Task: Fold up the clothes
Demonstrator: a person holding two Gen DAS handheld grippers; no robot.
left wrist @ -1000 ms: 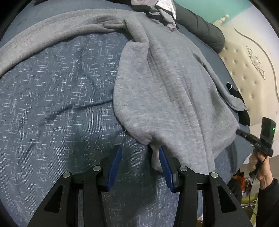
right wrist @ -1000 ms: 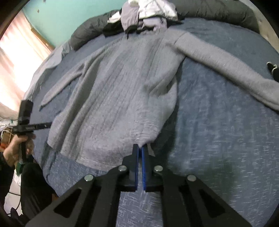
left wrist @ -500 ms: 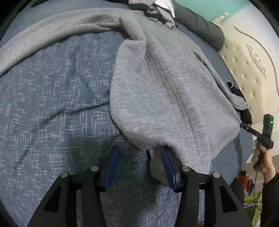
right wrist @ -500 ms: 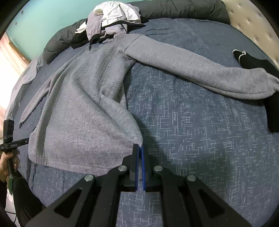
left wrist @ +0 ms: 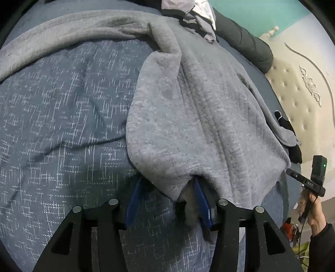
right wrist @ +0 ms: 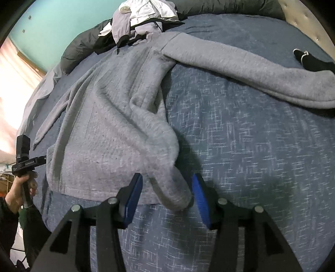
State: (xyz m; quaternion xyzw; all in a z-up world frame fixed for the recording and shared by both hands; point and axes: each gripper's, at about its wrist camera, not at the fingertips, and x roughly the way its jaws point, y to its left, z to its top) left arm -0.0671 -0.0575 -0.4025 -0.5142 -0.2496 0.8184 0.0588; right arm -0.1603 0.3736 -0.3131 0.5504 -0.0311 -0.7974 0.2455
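A grey sweater [left wrist: 196, 117] is spread on a bed covered by a blue patterned blanket [left wrist: 62, 117], with one sleeve [right wrist: 251, 69] stretched out sideways across the blanket. The sweater's lower part is seen folded over on itself.

The left claw [left wrist: 167, 200] has just been closing; a bunched corner of the hem lies between its blue pads [left wrist: 201, 198], but whether they press on the cloth cannot be told.

The right claw [right wrist: 167, 196] has just been opening and is now released: a rolled corner of the hem [right wrist: 173, 188] rests between the spread pads [right wrist: 134, 194], with a gap on the left.

A pile of clothes [right wrist: 142, 18] and a dark duvet [right wrist: 83, 48] are seen at the far end, and a black sock [right wrist: 314, 62] beside the sleeve.
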